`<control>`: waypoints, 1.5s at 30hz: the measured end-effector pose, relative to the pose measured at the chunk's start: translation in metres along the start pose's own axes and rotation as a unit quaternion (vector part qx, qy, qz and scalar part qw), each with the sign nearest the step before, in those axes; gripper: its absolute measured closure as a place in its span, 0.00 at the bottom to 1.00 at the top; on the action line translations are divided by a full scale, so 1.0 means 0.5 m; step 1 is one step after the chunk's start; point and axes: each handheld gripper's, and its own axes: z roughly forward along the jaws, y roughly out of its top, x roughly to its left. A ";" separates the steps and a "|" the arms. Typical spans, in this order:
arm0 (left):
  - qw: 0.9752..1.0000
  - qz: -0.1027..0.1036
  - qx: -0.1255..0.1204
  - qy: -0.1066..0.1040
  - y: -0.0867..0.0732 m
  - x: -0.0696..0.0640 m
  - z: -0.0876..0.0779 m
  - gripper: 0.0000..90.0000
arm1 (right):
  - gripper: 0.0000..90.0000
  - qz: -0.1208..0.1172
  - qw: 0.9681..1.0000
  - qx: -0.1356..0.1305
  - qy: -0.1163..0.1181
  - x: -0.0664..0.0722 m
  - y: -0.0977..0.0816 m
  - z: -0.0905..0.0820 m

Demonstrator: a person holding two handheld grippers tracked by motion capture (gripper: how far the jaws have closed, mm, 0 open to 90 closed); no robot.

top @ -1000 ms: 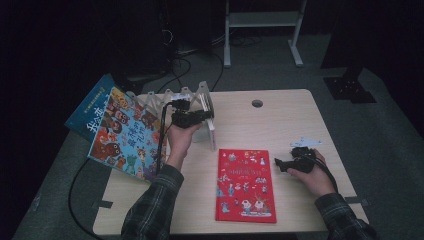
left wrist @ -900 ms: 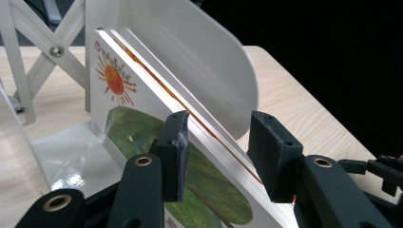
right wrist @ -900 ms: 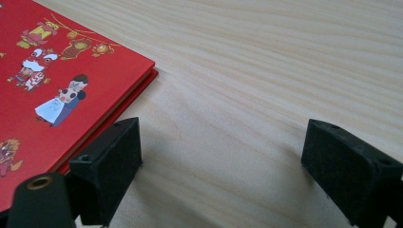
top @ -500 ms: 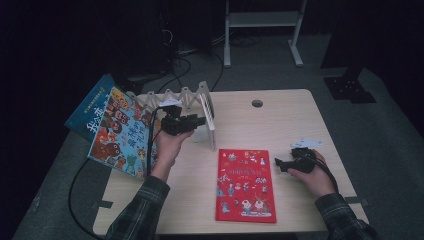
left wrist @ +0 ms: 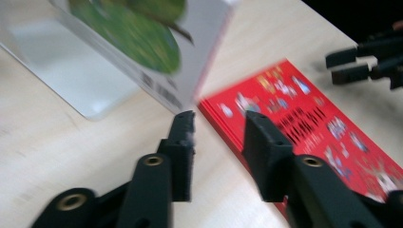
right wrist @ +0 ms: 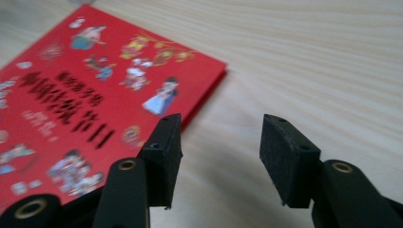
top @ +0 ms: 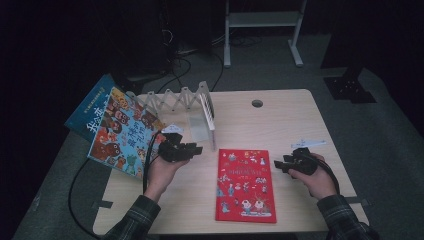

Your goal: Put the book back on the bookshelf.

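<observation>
High view sits above the near edge, looking forward and down over the whole worktop [top: 280,120], both hands coming in from the bottom. Left tongs [left wrist: 218,130] view rides low and close over the wood, facing right toward the red book [left wrist: 309,128] and the other hand's tongs far off. Right tongs [right wrist: 221,142] view hugs the worktop too, facing left onto that shared red book.

Two hand-held grippers flank a red book on a wooden table.

The red book [top: 246,185] lies flat at lower centre. The left gripper [top: 196,149], jaws apart and empty after closing somewhat, hovers left of it; the right gripper [top: 280,165], also narrowing and empty, sits just right. A white folding rack [top: 182,100] and a colourful picture book [top: 122,132] occupy the upper left.
</observation>
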 end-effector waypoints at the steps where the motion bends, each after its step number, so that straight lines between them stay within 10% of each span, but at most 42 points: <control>1: 1.000 0.003 0.006 -0.003 -0.006 -0.005 0.002 0.74 | 0.58 0.002 1.000 0.004 0.010 0.003 0.000 -0.003; 9: 0.997 0.018 0.076 -0.030 -0.041 -0.037 0.060 0.86 | 0.71 0.041 0.995 0.046 0.082 0.020 0.004 -0.002; 16: 0.989 0.042 0.135 -0.054 -0.064 -0.079 0.123 0.86 | 0.78 0.084 0.986 0.082 0.121 0.023 0.006 0.010; 45: 0.984 0.032 0.150 -0.093 -0.072 -0.089 0.134 0.86 | 0.82 0.151 0.971 0.122 0.143 -0.018 0.010 0.034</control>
